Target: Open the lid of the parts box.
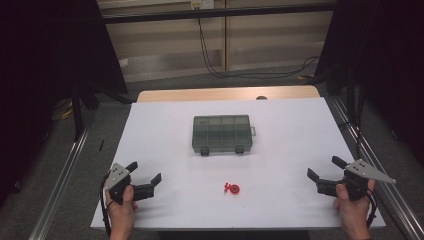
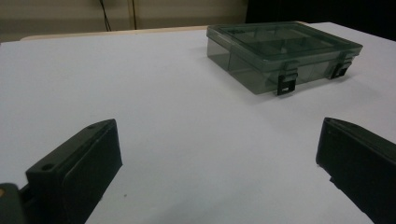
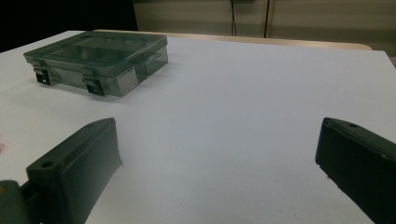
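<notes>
From the high view the whole table (image 1: 165,125) is laid out: a smoky clear box (image 1: 221,133) sits closed near the middle, and a small red part (image 1: 232,188) lies alone on the white top nearer the person, well apart from the box and roughly between the two grippers. The left gripper (image 1: 146,172) hovers at the near left corner and the right gripper (image 1: 323,168) at the near right edge, each held in a hand, each with jaws spread wide and nothing between them. The left gripper view brings the box (image 2: 285,53) close enough to show two dark latches on its front wall and dividers under the lid, details too small to read from above; the red part falls outside this view. The right gripper view shows the box (image 3: 100,58) from its other end, with a pale label on the side wall, and a faint pinkish blur at the far left edge that cannot be made out. Whether the box compartments hold anything cannot be told through the tinted lid. The shape of the red part is too small to make out.
</notes>
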Demonstrator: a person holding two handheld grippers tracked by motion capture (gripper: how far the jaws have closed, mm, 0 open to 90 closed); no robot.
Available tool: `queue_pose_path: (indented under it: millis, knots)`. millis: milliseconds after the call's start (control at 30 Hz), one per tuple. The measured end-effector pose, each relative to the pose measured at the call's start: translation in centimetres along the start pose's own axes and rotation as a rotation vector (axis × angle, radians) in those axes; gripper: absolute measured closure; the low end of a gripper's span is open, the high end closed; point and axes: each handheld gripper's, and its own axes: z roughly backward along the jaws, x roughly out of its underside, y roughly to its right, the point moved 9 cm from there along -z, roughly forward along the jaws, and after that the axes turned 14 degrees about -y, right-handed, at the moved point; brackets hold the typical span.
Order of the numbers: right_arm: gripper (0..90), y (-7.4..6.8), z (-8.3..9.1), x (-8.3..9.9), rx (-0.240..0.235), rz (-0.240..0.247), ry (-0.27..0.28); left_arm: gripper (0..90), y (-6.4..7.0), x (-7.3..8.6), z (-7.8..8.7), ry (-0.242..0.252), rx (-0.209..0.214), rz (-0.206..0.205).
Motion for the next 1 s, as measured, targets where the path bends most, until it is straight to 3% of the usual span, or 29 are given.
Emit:
queue_pose_path:
  millis: [267, 400, 600, 700, 833, 1000]
  knots:
    - [0.0, -0.1, 0.2, 0.1, -0.001, 0.013, -0.001, 0.0, 0.0, 0.0, -0.1, -0.014, -0.016, -0.020]
    - [0.0, -0.3, 0.1, 0.1, -0.030, 0.016, -0.002, 0.0, 0.3, -0.3, 0.0, -0.004, 0.017, -0.047]
    - [0.1, -0.5, 0.0, -0.2, -0.024, 0.021, -0.008, 0.0, 0.7, -0.7, 0.1, -0.007, -0.004, -0.059]
    - [0.1, -0.5, 0.1, -0.4, -0.035, 0.008, -0.006, 0.0, 1.0, -0.9, 0.0, -0.008, 0.020, -0.044]
    - [0.1, -0.6, 0.2, -0.9, -0.033, 0.007, -0.003, 0.0, 1.1, -1.2, -0.1, -0.005, 0.019, -0.037]
    - [0.1, -1.3, 0.3, -2.4, -0.039, 0.027, 0.013, 0.0, 0.9, -2.5, 0.1, 0.003, -0.007, -0.040]
